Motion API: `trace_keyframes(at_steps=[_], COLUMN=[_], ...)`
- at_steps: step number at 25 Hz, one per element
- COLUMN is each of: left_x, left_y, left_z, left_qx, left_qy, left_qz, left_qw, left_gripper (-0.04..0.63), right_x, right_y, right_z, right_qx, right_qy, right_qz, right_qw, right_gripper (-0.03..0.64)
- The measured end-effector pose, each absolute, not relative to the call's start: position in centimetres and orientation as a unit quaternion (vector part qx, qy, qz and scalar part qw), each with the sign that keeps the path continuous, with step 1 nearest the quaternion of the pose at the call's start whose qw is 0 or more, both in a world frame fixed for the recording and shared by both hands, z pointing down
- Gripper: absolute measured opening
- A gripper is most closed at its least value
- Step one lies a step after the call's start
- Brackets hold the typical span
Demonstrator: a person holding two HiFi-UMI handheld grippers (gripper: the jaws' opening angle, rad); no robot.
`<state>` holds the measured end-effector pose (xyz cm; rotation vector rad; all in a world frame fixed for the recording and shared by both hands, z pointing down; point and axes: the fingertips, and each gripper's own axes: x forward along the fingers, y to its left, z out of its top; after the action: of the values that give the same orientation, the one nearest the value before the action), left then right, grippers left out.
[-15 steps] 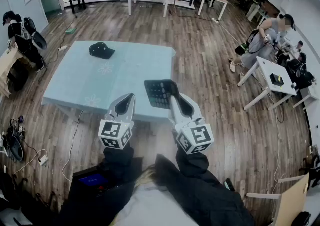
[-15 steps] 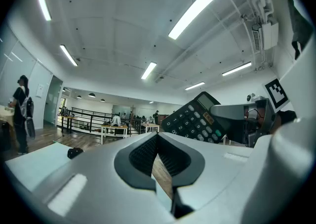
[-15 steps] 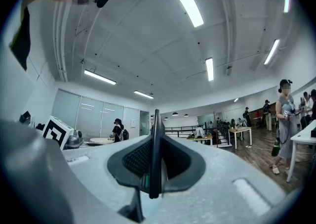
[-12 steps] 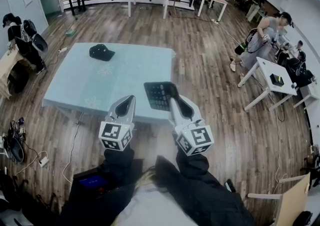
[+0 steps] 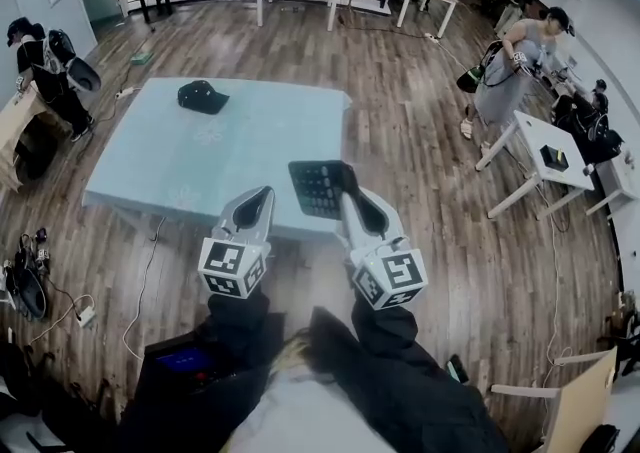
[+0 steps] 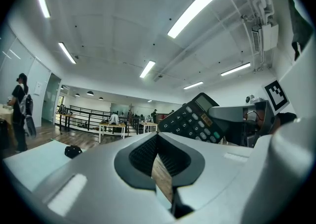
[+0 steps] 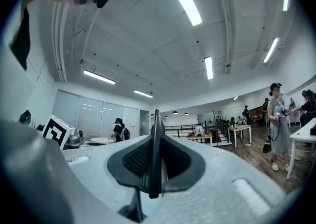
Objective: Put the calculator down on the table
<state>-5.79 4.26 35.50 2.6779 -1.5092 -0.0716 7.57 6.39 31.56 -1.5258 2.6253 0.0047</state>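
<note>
The right gripper (image 5: 348, 197) is clenched on the calculator (image 5: 318, 188), holding it in the air over the table's (image 5: 190, 156) near edge, at about 4 o'clock. The left gripper (image 5: 254, 207) sits beside it at 9 o'clock, jaws closed together on nothing. A cap (image 5: 202, 96) lies on the table at 11 o'clock.

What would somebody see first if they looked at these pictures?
Probably the black calculator, clamped in the right gripper and held up by the near edge of the pale blue table. Next, the black cap lying alone at the table's far side, and the left gripper, shut and empty.
</note>
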Motion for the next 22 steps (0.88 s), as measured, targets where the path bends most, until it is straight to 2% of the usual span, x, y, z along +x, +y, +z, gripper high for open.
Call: trace_keyframes(at_steps=[22], left_x=[-1.2], left_y=[8.3], left_z=[38.4], left_qx=[0.859], left_qy=[-0.508], left_qz=[0.007], left_qw=[0.057], left_gripper=[-0.003], right_x=[12.6], right_y=[10.1], right_z=[34.2], right_qx=[-0.487], right_qy=[0.870], right_qz=[-0.038], right_qw=[0.067], right_gripper=[0.055])
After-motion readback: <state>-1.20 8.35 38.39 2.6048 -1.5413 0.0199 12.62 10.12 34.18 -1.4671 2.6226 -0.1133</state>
